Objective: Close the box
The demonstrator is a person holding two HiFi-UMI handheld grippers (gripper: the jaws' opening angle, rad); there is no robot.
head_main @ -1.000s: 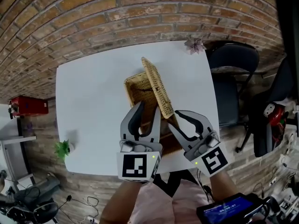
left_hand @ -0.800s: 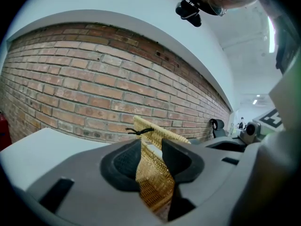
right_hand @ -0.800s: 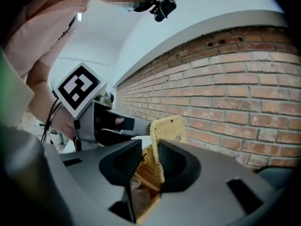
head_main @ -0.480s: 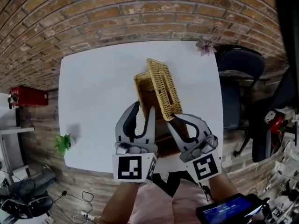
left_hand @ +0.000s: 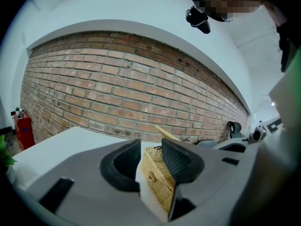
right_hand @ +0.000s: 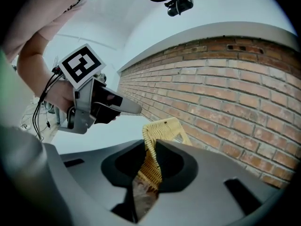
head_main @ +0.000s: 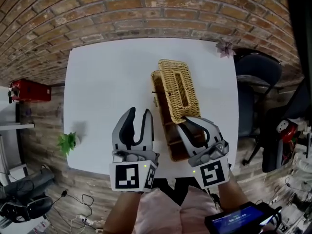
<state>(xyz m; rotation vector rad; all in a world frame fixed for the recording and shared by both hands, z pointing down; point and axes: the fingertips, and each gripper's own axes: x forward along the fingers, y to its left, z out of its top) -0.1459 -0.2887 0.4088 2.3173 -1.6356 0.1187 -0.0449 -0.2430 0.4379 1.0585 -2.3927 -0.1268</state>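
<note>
Right gripper [head_main: 189, 122]: jaws are set on the near edge of the lid [head_main: 179, 89], with the wicker rim seen between the pads in the right gripper view [right_hand: 149, 147]. The jaws are opening at this moment, but the rim is not yet released.

Left gripper [head_main: 138, 112]: jaws are parted by a narrow gap and nothing is held. It is held over bare table just left of the box [head_main: 161, 104], apart from it. In the left gripper view [left_hand: 149, 145] the box is only seen past the gap, further off.

The lid is tilted over the box, partly lowered. Its far end is down at the box's far end and its near end is raised in the right gripper. The inside is exposed along the left wall and at the near end.

The box is placed right of centre on the table [head_main: 105, 82], lengthwise away from the person. Its near end is close to the front edge and its right side is near the right edge.

Wide clear surface is seen left of the box and behind it. A chair [head_main: 257, 77] is seen just past the right edge and a brick wall [head_main: 146, 9] past the far edge.
</note>
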